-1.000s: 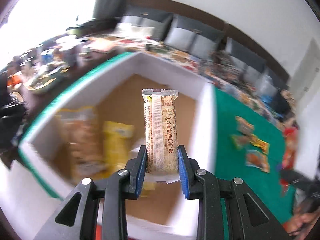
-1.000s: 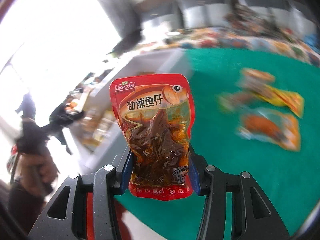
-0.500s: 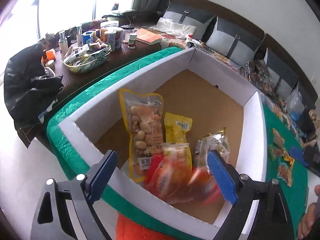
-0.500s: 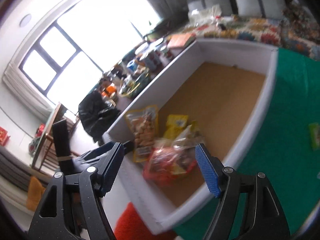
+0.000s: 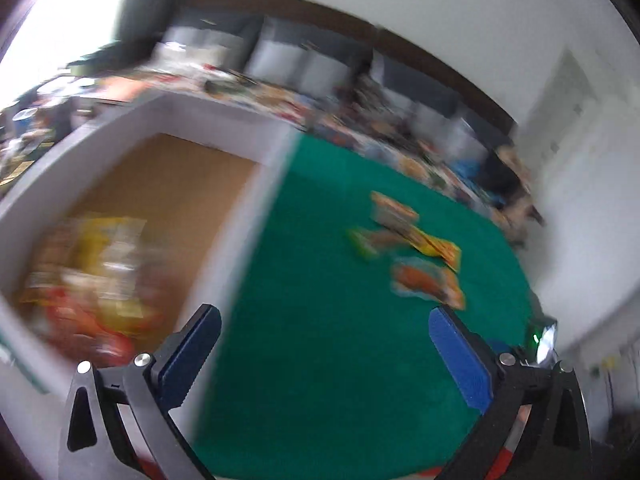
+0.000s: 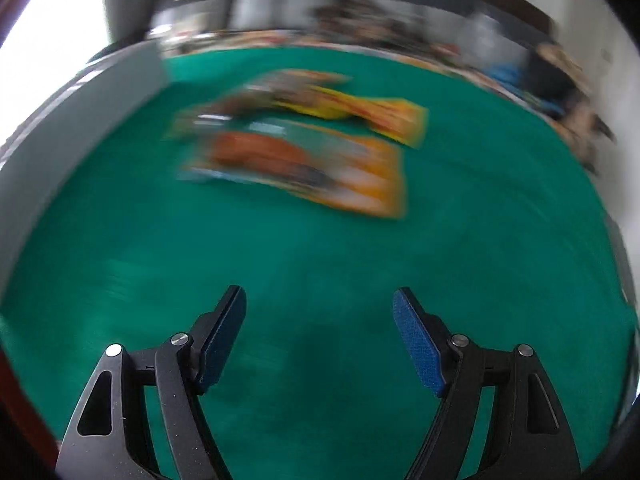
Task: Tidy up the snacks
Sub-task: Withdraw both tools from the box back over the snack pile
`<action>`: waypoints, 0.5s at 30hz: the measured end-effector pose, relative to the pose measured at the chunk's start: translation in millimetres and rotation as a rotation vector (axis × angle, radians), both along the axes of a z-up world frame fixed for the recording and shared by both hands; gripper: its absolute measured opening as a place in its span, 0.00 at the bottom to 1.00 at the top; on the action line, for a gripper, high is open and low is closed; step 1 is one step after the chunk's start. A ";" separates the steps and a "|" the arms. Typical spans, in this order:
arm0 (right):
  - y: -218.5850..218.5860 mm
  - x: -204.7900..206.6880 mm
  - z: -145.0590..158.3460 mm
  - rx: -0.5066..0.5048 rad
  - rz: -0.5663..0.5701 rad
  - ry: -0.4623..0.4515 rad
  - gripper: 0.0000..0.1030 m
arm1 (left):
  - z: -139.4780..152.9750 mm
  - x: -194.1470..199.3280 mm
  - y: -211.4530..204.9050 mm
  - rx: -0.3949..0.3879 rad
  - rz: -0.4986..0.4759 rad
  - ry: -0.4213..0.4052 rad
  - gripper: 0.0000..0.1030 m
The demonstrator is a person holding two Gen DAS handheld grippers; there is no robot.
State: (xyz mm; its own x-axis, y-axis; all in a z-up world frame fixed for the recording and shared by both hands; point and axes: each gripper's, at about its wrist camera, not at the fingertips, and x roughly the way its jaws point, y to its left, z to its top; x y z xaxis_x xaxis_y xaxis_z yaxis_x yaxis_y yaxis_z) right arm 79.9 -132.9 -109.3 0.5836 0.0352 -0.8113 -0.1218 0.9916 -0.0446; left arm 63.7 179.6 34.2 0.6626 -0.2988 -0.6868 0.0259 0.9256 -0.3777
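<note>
Both tongs are seen empty: the left gripper, its jaws just opened wider and spread to their widest, is held over the right wall of the white-walled, brown-floored cardboard box; the right gripper is parted over bare green felt tablecloth. Blurred snack packets are piled in the box's near corner. Right of the box, orange and yellow snack pouches are spread on the cloth, with open felt all around them.
</note>
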 end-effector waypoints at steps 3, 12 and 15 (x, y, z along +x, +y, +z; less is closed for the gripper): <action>-55.2 -0.8 -7.4 0.004 -0.118 -0.005 0.77 | -26.7 24.4 -46.6 0.044 -0.063 0.054 1.00; -84.4 3.1 -7.8 0.057 -0.143 -0.030 0.86 | -118.8 90.1 -116.9 0.327 -0.092 0.155 0.99; -81.7 3.7 -8.2 0.053 -0.143 -0.029 0.86 | -137.2 102.6 -118.4 0.375 -0.081 0.155 0.99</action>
